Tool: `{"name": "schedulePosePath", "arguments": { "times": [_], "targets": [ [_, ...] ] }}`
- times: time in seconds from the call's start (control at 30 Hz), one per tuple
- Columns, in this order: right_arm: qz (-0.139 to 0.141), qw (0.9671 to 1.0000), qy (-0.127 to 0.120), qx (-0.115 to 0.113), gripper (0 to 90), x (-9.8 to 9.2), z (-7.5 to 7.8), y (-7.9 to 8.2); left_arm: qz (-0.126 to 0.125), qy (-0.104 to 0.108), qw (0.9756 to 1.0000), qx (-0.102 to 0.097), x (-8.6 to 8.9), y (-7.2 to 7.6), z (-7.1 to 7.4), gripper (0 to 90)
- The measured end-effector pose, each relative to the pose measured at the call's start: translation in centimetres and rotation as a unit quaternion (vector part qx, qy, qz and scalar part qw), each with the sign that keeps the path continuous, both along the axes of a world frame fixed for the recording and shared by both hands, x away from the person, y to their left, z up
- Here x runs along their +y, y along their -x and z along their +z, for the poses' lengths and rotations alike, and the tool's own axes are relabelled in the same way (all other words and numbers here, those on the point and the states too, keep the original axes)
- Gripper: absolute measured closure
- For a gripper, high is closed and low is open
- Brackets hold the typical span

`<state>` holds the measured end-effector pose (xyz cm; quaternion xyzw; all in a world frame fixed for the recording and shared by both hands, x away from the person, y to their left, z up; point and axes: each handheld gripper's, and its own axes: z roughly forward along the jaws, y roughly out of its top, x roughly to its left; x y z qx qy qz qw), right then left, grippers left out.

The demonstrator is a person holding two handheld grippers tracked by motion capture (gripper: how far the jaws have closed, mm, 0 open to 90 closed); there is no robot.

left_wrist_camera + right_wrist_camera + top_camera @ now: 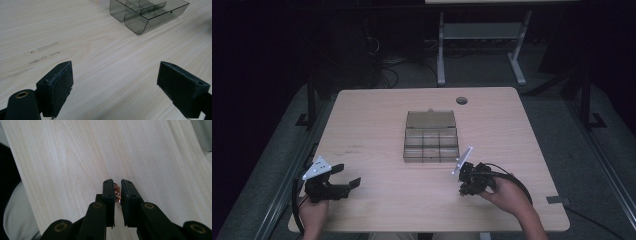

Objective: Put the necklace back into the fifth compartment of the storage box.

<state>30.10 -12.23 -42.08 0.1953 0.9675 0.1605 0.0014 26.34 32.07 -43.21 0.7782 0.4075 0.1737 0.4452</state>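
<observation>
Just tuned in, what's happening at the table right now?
A person works at a wooden table with a gripper in each hand. The right gripper is shut on a small reddish-gold thing, too small to identify, held just above the tabletop near the person's edge. The left gripper sits open with nothing between its jaws, resting low over bare wood. A clear compartment box stands open mid-table; its compartments look empty, as far as can be told.

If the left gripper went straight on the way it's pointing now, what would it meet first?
Probably the clear compartment box. The left gripper stands open over bare table, and the box lies ahead, slightly right of its line.
</observation>
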Motion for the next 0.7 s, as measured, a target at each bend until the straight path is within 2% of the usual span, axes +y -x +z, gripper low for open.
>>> {"name": "schedulePosePath", "arguments": {
  "times": [0.7],
  "targets": [
    [0.013, 0.9996, -0.02, -0.011, 81.8, -0.1, 3.1, -0.3, 0.003, 0.002, 1.0, 0.001, -0.1, 0.0, 0.1, 13.0]
  ]
}}
